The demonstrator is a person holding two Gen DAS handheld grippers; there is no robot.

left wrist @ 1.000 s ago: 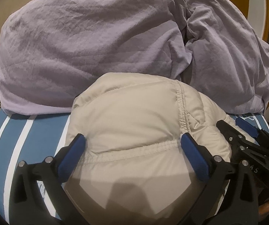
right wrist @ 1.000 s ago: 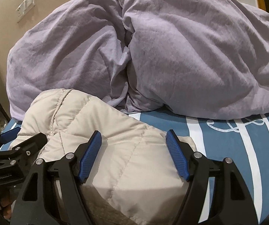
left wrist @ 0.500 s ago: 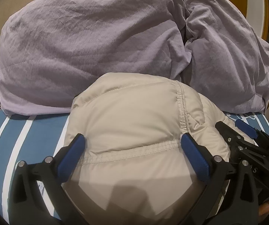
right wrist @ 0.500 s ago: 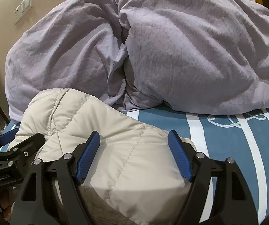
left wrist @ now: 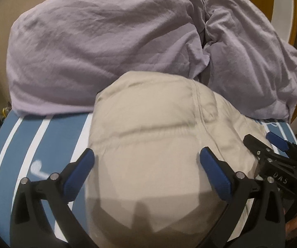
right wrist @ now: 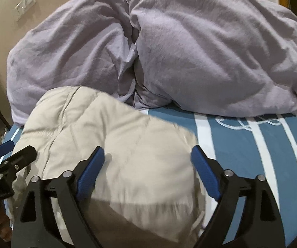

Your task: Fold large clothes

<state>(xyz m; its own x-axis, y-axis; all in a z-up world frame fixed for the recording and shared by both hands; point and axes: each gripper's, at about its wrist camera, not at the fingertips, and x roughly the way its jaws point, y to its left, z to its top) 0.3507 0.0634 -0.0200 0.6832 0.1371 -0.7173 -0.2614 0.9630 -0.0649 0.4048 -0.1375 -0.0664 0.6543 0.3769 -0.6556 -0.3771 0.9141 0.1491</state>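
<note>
Your beige puffer jacket [left wrist: 154,136] lies bunched on the striped bed [right wrist: 251,150], its far edge against the lavender duvet [left wrist: 107,47]; bare sheet shows either side. Both left tongs [left wrist: 146,165] and right tongs [right wrist: 148,163] gape wide, straddling the jacket.

You are in a bedroom of a home. In front of you lies a bed under a blue sheet with white stripes [right wrist: 241,144], and a rumpled lilac duvet [right wrist: 189,51] is heaped at its far end. A beige wall carries a white switch plate [right wrist: 25,5], and a wooden door frame [left wrist: 293,10] stands at the right.
</note>
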